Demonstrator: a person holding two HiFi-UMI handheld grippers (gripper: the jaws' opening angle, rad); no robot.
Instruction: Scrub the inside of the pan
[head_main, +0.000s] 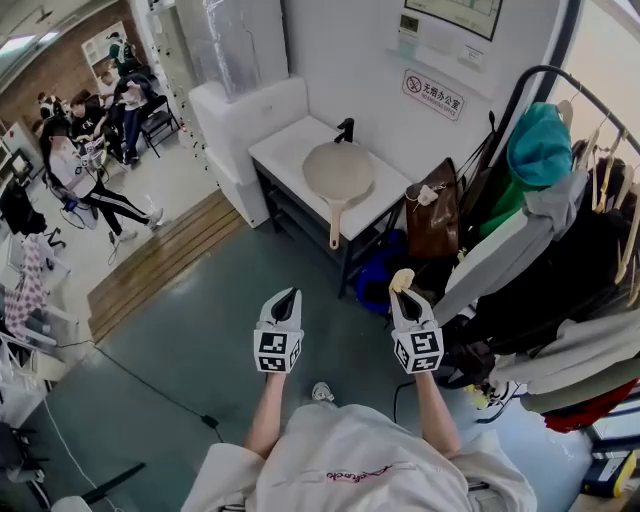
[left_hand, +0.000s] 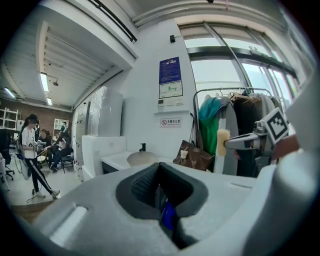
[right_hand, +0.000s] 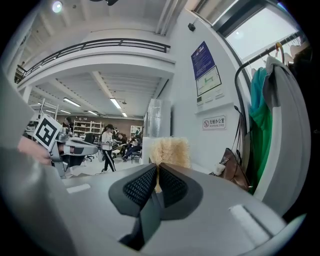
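— over on the white counter (head_main: 292, 148) sits the pan (head_main: 338, 172), well apart from both your grippers.
— what could go wrong?
— your right gripper (head_main: 404, 293) pinches the scrub pad (head_main: 401, 279) by one end only, so hard scrubbing could tug it loose. your left gripper (head_main: 287, 298) is closed on nothing, so an unbraced pan may skate.

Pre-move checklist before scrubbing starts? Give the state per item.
1. Scrubber held: ok, right claw is shut on the sponge.
2. Left claw free: ok, shut, nothing seen in it.
3. Pan placed: ok, it lies on the white table, handle toward the person.
4. Pan inside free of objects: ok, looks bare in the head view.
5. Claws at the pan: not ok, both are held well short of the table.
6. Pan dirty or wet: cannot tell.
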